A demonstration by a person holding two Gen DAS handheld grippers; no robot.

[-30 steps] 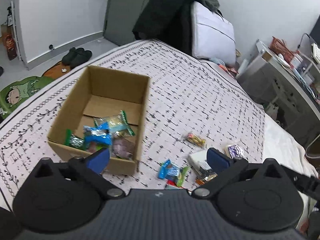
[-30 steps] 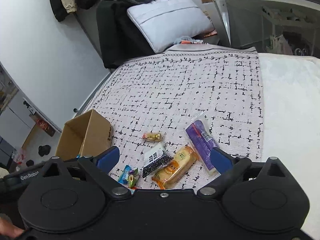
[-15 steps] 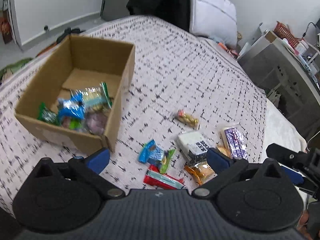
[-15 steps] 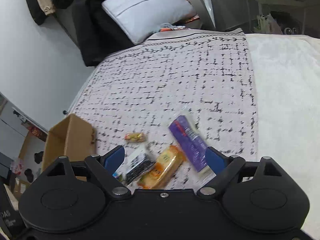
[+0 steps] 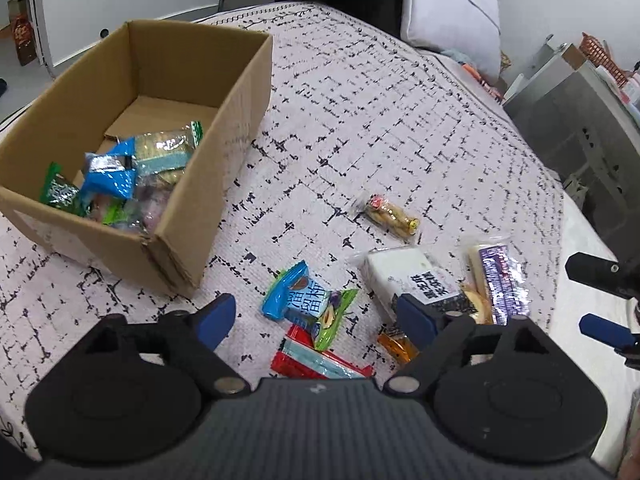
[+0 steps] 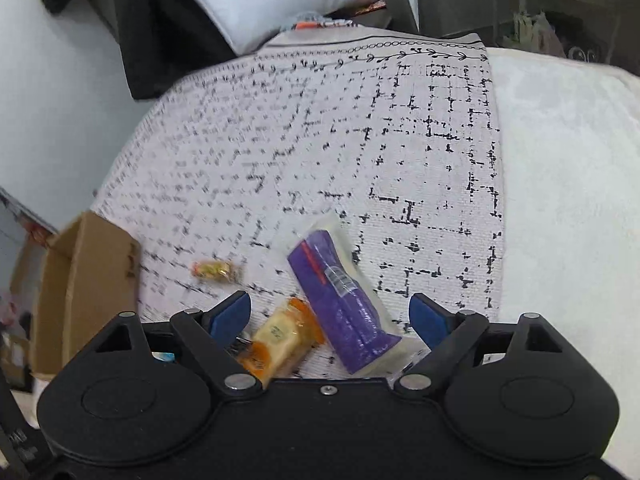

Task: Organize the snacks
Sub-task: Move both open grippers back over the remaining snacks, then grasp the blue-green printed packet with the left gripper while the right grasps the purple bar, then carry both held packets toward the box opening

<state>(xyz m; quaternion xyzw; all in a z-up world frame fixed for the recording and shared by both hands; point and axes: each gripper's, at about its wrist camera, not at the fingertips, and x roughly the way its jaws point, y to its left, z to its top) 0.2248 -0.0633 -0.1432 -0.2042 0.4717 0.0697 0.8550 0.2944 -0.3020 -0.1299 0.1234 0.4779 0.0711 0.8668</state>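
Note:
A cardboard box (image 5: 248,80) stands on the patterned bedspread and holds several packets, among them a blue one (image 5: 108,176). Loose snacks lie to its right: a blue-green packet (image 5: 304,296), a red packet (image 5: 316,364), a white-and-black packet (image 5: 404,272), a small yellow candy (image 5: 390,214), an orange bread packet (image 6: 280,332) and a purple packet (image 6: 340,288). My left gripper (image 5: 316,314) hangs over the blue-green and red packets, its jaws closing without touching them. My right gripper (image 6: 331,316) is open above the purple and orange packets; the box (image 6: 84,280) is at its left.
A white pillow (image 5: 452,12) and dark clothing (image 6: 160,40) lie at the head of the bed. A grey desk (image 5: 580,120) stands beyond the bed's right side. A plain white blanket (image 6: 560,200) covers the bed right of the patterned spread.
Both grippers have come down toward the loose snacks. The left one has shifted right, away from the box, and its fingers have narrowed a little. The snacks have not moved.

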